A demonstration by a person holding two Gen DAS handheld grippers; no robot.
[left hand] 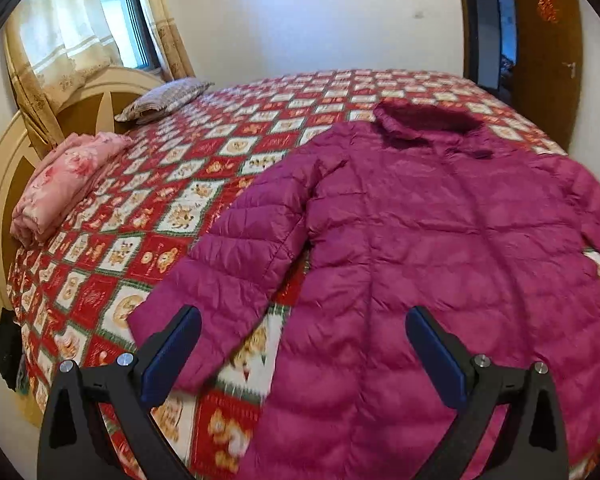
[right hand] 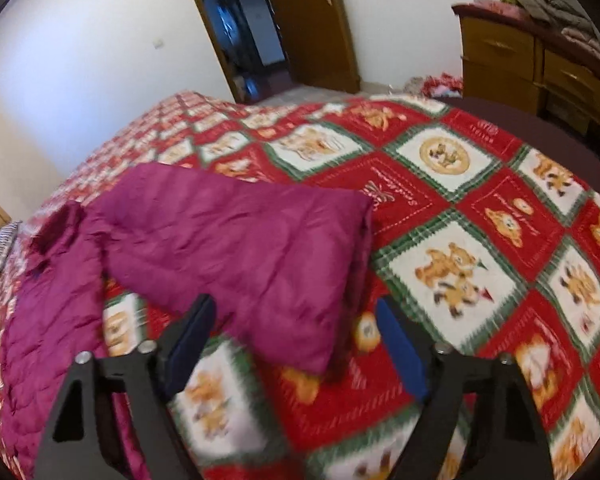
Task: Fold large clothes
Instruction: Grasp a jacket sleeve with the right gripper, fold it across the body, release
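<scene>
Magenta quilted puffer jacket (left hand: 440, 232) lies spread flat on the bed's red, white and green bear-print quilt (left hand: 172, 184), its dark collar (left hand: 424, 120) toward the far side and its hem toward the near edge. In the left wrist view one sleeve (left hand: 236, 256) runs down to the near left, its cuff just ahead of the left gripper (left hand: 303, 350), whose blue-padded jaws stand spread wide with nothing pressed between them; the sleeve end and the jacket's lower body show through the gap. In the right wrist view the other sleeve (right hand: 236, 256) stretches out to the right across the quilt, away from the jacket's body at the left, and its cuff end sits between the released jaws of the right gripper (right hand: 296, 340), which grasp nothing; the picture is blurred, so whether a pad touches the fabric I cannot tell. Far left on the bed rest a folded pink floral blanket (left hand: 64, 184) and a patterned pillow (left hand: 164, 100) by the headboard (left hand: 4, 184). A wooden door (right hand: 304, 20) stands open in the far wall, and a wooden dresser (right hand: 540, 68) stands at the far right.
</scene>
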